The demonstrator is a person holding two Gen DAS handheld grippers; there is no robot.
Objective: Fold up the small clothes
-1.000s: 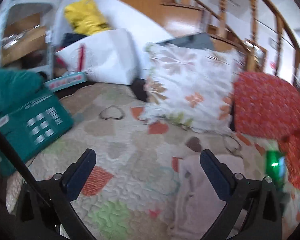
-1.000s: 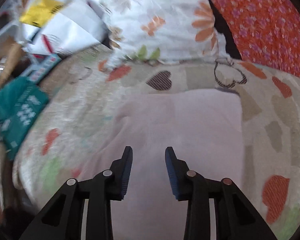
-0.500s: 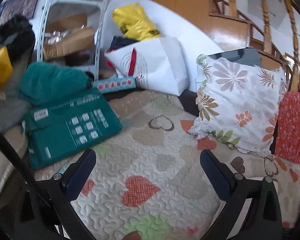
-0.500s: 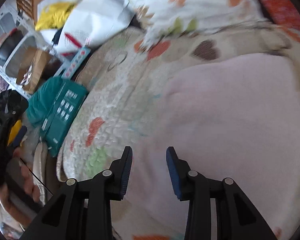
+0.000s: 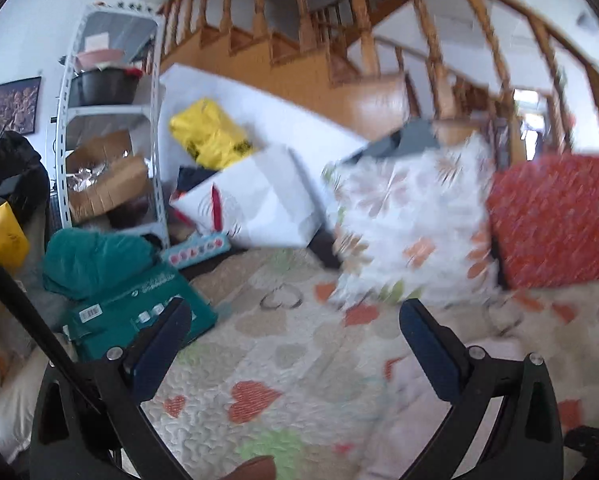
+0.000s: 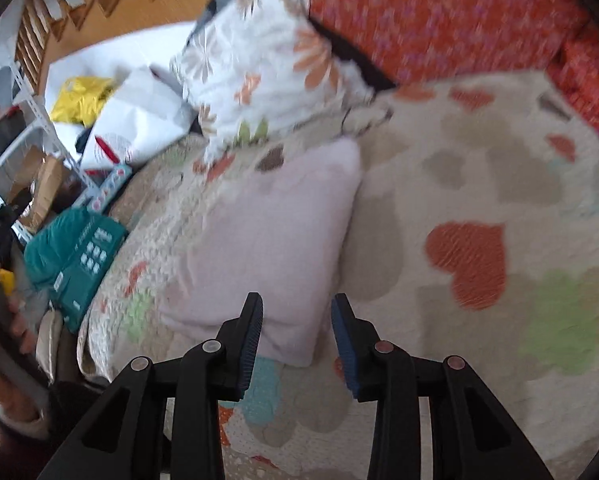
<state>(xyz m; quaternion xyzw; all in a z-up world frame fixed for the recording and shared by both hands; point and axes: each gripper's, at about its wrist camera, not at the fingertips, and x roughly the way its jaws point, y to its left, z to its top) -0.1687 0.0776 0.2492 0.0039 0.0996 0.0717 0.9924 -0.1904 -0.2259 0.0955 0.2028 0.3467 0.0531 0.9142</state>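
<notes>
A pale pink garment [image 6: 275, 240] lies folded into a neat oblong on the heart-patterned quilt [image 6: 499, 184], its near edge doubled over and its far corner reaching toward twelve o'clock in the right wrist view. Judged from that compact shape, the folding of this piece looks largely done; what remains seems to be a last smoothing or setting it aside, and no other small clothes waiting to be folded can be made out on the quilt. The right hand-held gripper [image 6: 297, 334] hovers just over the garment's near corner with its jaws parted and nothing between them. The left hand-held gripper [image 5: 295, 344] is spread wide and empty above bare quilt, the garment's pink edge [image 5: 431, 412] showing blurred at about four o'clock in its view.

Beyond the garment, at twelve o'clock, a white floral cushion [image 6: 267, 60] leans beside a red patterned cushion [image 6: 439, 12]. At ten o'clock in the left view a white paper bag [image 5: 259, 208] stands against a white board, with a yellow plastic bag [image 5: 209, 136] behind it; what either holds cannot be told. At nine o'clock a green box [image 5: 139, 316] rests at the quilt's edge with a teal bundle of cloth [image 5: 95, 256] against its far end. A white metal shelf rack [image 5: 111, 120] behind carries an open cardboard box [image 5: 107, 180] with something crinkled inside, and a dark tub above it.
</notes>
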